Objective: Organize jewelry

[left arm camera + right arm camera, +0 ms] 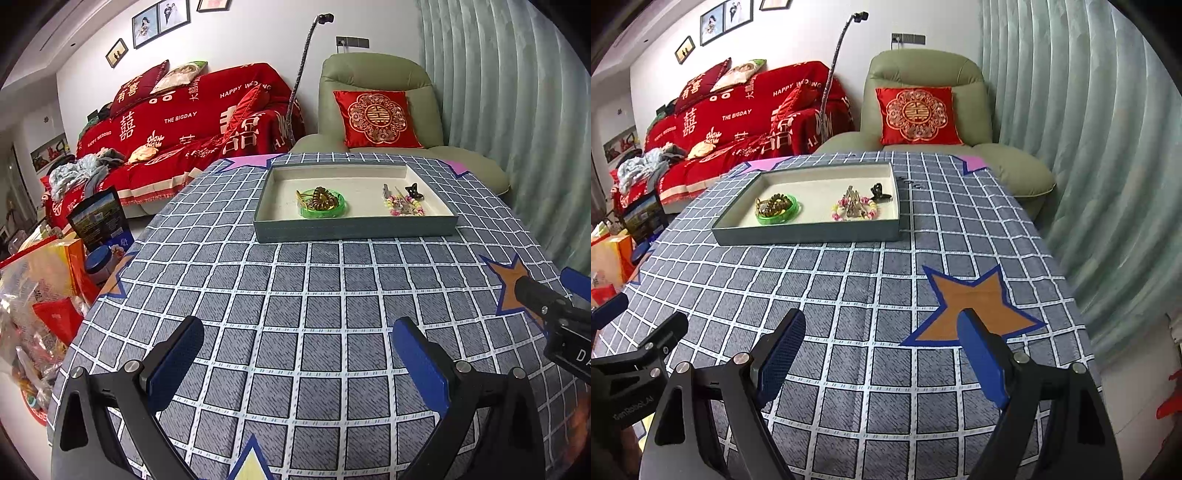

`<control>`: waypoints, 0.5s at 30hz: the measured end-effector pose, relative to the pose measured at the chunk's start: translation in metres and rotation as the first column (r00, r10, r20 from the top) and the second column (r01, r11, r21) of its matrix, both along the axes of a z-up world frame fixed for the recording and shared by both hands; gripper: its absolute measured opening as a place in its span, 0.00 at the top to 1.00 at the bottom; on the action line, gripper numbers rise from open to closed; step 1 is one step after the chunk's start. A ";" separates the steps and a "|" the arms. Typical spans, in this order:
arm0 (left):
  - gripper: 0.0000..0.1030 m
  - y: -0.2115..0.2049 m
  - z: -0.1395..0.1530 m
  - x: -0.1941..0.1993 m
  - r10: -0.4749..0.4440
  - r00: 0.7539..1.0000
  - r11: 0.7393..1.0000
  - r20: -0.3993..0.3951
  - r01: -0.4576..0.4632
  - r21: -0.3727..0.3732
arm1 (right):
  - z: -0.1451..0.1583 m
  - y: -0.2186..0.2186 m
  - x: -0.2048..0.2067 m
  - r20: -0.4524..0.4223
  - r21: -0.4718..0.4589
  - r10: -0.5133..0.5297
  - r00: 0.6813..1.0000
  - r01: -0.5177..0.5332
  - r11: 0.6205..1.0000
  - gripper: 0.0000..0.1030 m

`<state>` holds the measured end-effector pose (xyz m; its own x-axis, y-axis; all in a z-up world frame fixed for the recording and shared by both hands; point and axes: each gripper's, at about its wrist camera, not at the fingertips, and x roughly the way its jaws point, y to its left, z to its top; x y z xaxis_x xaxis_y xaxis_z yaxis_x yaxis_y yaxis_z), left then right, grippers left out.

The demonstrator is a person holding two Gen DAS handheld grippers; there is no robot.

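Both my jaws stand spread and empty above the checked surface (295,295). The tray (809,236) holding the jewelry lies at eleven o'clock from my right gripper (882,354), twelve o'clock from my left gripper (299,362), long axis crosswise.

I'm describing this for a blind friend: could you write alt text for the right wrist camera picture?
An open two-finger gripper hovers empty over a grey checked tablecloth; beyond it sits a shallow tray holding a green bangle, a pastel bead bracelet and a dark hair claw. Behind are a green armchair and a red-draped sofa.
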<state>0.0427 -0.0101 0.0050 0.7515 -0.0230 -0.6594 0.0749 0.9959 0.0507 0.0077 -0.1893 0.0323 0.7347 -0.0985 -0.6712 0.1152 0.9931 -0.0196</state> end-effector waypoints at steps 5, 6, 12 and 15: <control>0.00 0.000 0.001 -0.004 0.001 1.000 1.000 0.009 -0.001 0.003 | 0.005 0.004 -0.002 0.020 -0.013 0.004 1.000 -0.004 1.000 0.16; 0.00 0.000 0.002 -0.004 0.001 1.000 1.000 0.011 -0.001 0.004 | 0.006 0.004 -0.003 0.025 -0.015 0.005 1.000 -0.004 1.000 0.16; 0.00 0.000 0.004 -0.006 0.002 1.000 1.000 0.018 -0.002 0.003 | 0.009 0.005 -0.006 0.035 -0.022 0.002 0.999 -0.001 1.000 0.16; 0.00 -0.002 0.006 -0.006 0.000 1.000 1.000 0.020 0.000 0.006 | 0.009 0.004 -0.006 0.036 -0.020 0.002 0.999 -0.001 1.000 0.16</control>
